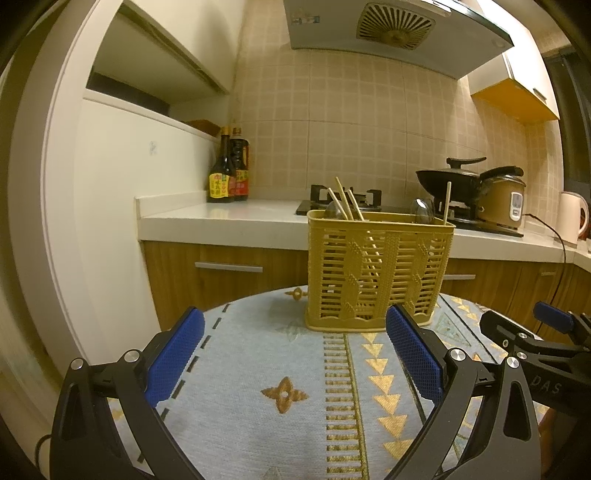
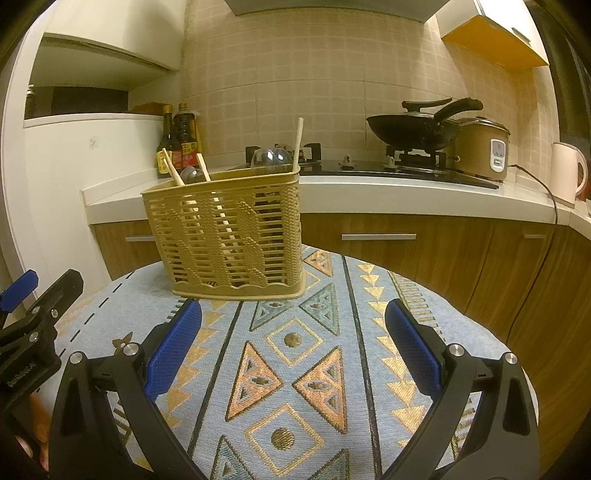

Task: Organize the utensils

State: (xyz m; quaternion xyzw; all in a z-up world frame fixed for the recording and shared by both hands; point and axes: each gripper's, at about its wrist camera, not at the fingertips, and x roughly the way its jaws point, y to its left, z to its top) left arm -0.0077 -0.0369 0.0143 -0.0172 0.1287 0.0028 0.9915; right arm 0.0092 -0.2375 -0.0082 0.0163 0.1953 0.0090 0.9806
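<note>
Standing upright on the patterned tablecloth (image 1: 258, 369), the yellow utensil basket (image 1: 378, 271) keeps its long side turned across the left wrist view, while in the right wrist view it is seen from a corner, near the far edge of the round table. Several wooden chopsticks (image 1: 345, 199) lean in its left part, their tips pointing up and to the left; one single chopstick (image 1: 447, 201) rises almost straight at the right end. Two clear spoons (image 1: 424, 210) stand with the bowls upward, one in each end of the basket.

The left gripper (image 1: 295, 354) is released, its blue pads wide apart, with nothing between them, and it hangs above the cloth in front of the basket. The right gripper (image 2: 293, 350) is also spread wide and holds nothing.

The left wrist view shows the range hood (image 1: 395, 26) over the stove, which the right wrist view cuts off. The right wrist view shows more clearly the black wok (image 2: 413, 129) with its lid, the rice cooker (image 2: 482, 147) and the pale kettle (image 2: 567, 173). Each view catches a part of the other gripper at its side.

Behind the table runs a white counter (image 1: 221, 221) with wooden drawers below, two dark sauce bottles (image 1: 227, 170) in the corner, and beige wall tiles.
</note>
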